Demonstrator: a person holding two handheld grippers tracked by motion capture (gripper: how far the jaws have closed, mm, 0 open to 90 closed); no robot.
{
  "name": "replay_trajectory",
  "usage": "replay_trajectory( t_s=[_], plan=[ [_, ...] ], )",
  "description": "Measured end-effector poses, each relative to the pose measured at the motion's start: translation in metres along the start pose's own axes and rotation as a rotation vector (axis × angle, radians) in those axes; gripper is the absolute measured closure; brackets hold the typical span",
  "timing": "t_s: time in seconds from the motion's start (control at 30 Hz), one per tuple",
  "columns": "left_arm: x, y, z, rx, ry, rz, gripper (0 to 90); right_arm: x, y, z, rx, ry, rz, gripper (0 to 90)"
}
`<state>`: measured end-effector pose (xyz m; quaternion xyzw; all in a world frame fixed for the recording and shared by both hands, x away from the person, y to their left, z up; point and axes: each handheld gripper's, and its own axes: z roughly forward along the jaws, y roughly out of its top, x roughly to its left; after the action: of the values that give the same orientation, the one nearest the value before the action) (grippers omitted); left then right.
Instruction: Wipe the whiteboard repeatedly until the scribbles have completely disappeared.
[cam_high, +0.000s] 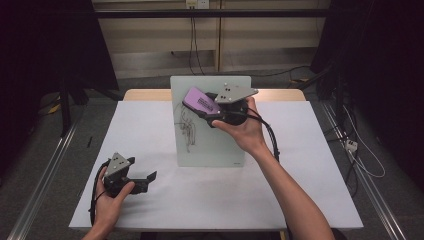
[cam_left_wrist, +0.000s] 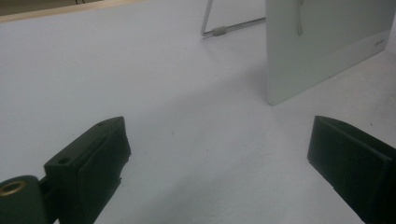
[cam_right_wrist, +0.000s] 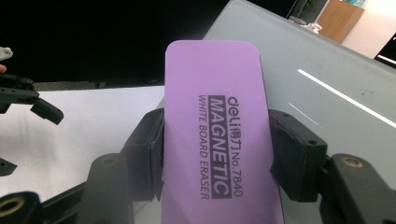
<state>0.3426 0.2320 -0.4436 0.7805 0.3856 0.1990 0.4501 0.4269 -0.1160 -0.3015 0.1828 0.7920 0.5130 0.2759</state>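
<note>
From the high view, one white-covered table carries one small whiteboard standing propped near its far middle, with thin dark pen scribbles on its left half. The right gripper, held in the person's right hand, is raised against the board's upper part with one purple whiteboard eraser clamped between its jaws. The left gripper rests low at the table's near left in the left hand, well apart from the board, its jaws apart and holding nothing. In the left gripper view, the two black jaws stand wide apart over bare table, the whiteboard's lower corner and its wire stand beyond them. In the right gripper view, both jaws press the eraser's long sides; its face reads "deli No.7840 MAGNETIC WHITE BOARD ERASER". The board's pale surface lies behind it at right.
</note>
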Motion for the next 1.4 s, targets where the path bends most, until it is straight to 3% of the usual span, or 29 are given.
replay_trajectory(
  t_s=[0.4,1.1,1.4],
  plan=[
    [0.001,0.000,0.000,0.003,0.012,-0.003,5.3,0.007,0.000,0.004,0.027,-0.020,-0.037,41.7],
    [-0.001,0.000,0.001,0.006,0.001,0.001,5.3,0.032,-0.020,0.025,0.104,0.072,-0.032,41.9],
    [0.000,-0.001,0.001,0.000,0.002,-0.009,5.3,0.029,-0.018,0.023,0.090,0.070,-0.016,41.8]
  ],
)
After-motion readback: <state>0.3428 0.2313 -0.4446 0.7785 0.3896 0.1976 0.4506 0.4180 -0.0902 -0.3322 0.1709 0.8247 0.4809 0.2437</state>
